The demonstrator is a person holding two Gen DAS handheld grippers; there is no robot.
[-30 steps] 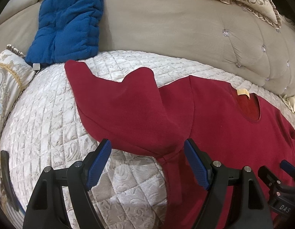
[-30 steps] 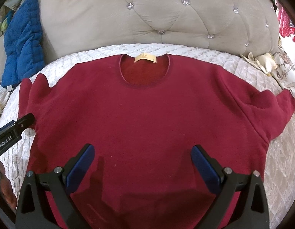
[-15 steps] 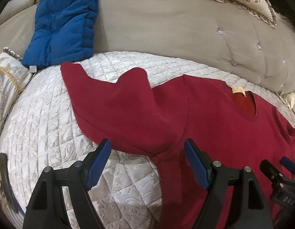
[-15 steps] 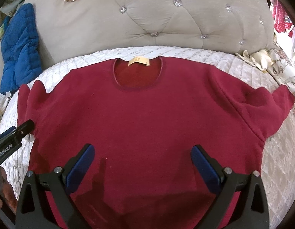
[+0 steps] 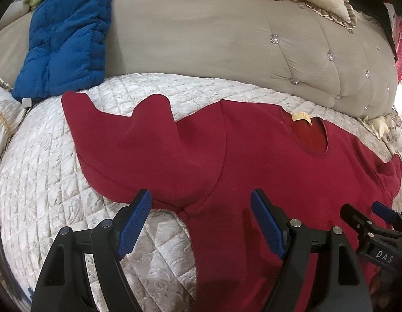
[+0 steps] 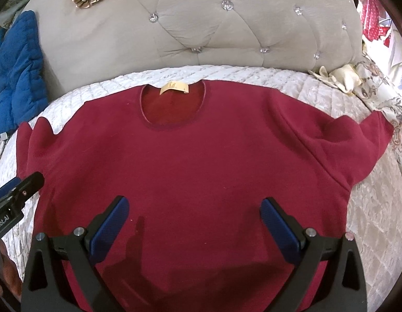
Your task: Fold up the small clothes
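Quilted bedspread (image 6: 317,88), sweater (image 6: 201,156) beyond parted fingers (image 6: 110,223).

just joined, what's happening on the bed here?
A person holds a two-finger tool in each hand over a dark red sweatshirt spread flat, neck label up, on a quilted white bedspread. The left tool hangs open by the garment's armpit seam and the sleeve beside it; the right tool hangs open above the lower body of the shirt. Neither grips fabric, and no fold has been made yet.
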